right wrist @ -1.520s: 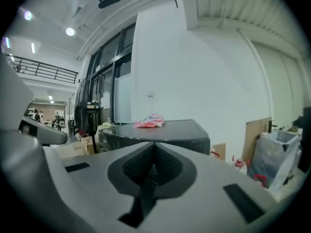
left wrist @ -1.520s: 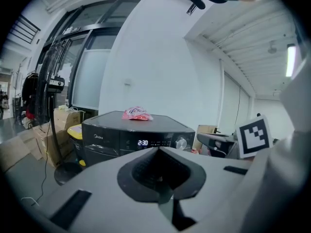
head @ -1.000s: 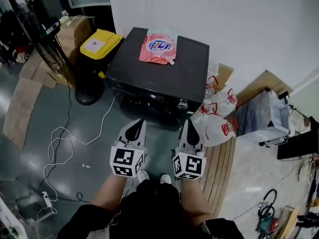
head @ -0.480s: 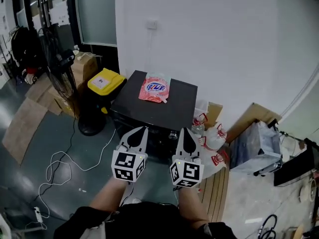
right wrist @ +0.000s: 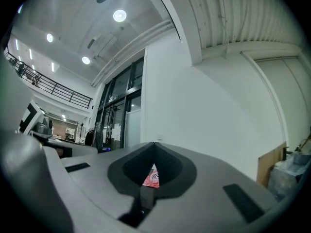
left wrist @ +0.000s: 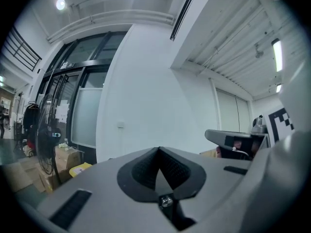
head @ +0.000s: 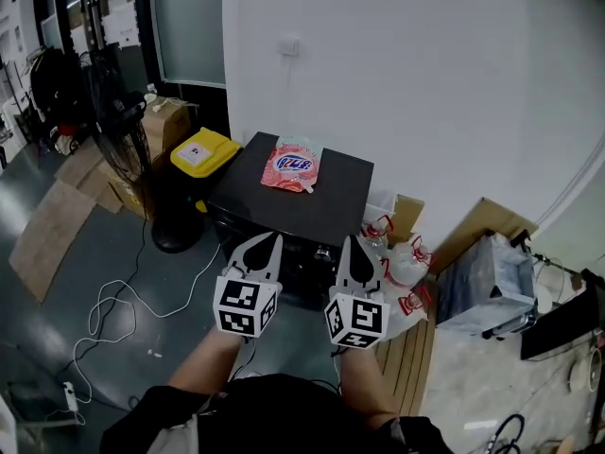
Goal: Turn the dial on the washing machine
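Observation:
A black washing machine (head: 317, 197) stands against the white wall, with a small round dial (head: 323, 253) on its front panel. A pink detergent bag (head: 294, 165) lies on its top and shows between the jaws as the bag (right wrist: 151, 178) in the right gripper view. My left gripper (head: 272, 239) and right gripper (head: 353, 240) are held side by side in front of the machine, both shut with nothing in them. The right gripper's tip sits just right of the dial in the picture, nearer to me. The left gripper (left wrist: 159, 152) points at the wall above the machine.
A yellow-lidded bin (head: 202, 151) and a black standing fan (head: 123, 130) are left of the machine. White bottles with red handles (head: 402, 263) and a cardboard box (head: 408, 214) are at its right. A white cable (head: 123, 305) trails over the floor at left.
The view has tilted up and pulled back, so the machine looks smaller and farther. Both grippers have stayed side by side and shut.

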